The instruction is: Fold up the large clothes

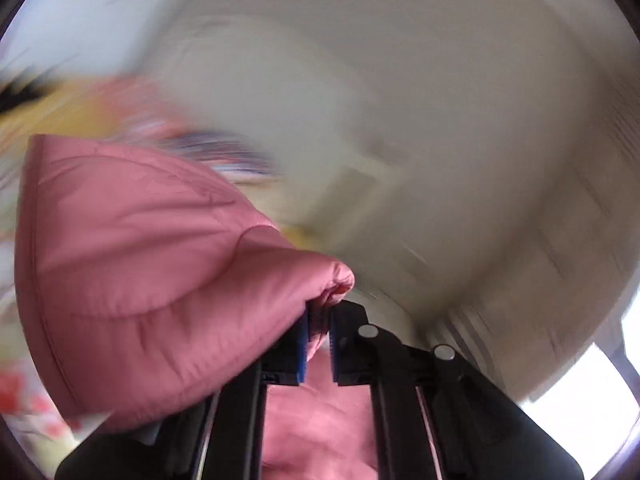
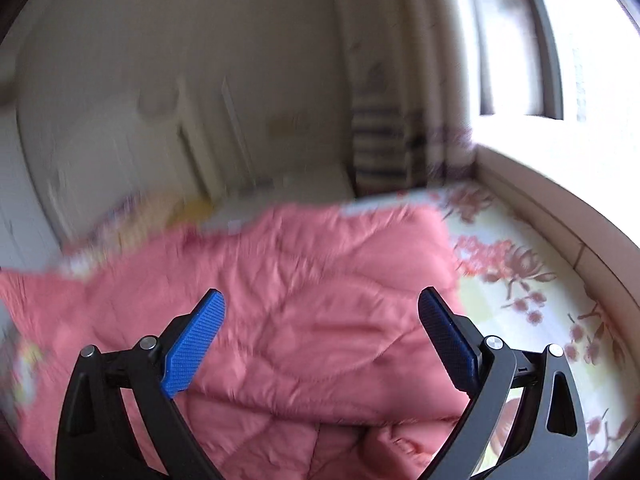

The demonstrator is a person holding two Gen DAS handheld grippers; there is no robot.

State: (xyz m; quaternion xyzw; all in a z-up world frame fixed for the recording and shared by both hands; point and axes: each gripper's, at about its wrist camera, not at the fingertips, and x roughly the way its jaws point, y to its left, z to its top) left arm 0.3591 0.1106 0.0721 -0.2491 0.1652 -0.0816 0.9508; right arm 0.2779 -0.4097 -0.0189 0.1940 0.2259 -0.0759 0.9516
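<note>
A pink quilted jacket (image 2: 304,300) lies spread on a floral bedsheet (image 2: 532,288). My left gripper (image 1: 319,320) is shut on a bunched edge of the pink jacket (image 1: 140,264) and holds it lifted, with the fabric draped to the left over the left finger. More pink fabric shows below between the gripper arms. My right gripper (image 2: 322,304) is open and empty, its blue pads (image 2: 192,344) spread wide just above the jacket's middle. The left wrist view is heavily blurred by motion.
A window (image 2: 580,48) and its pale sill (image 2: 540,184) run along the right of the bed. A striped curtain (image 2: 380,144) hangs in the corner. A pale wall and wardrobe (image 2: 160,120) stand behind. Yellow and pink bedding (image 1: 72,112) is blurred at the left.
</note>
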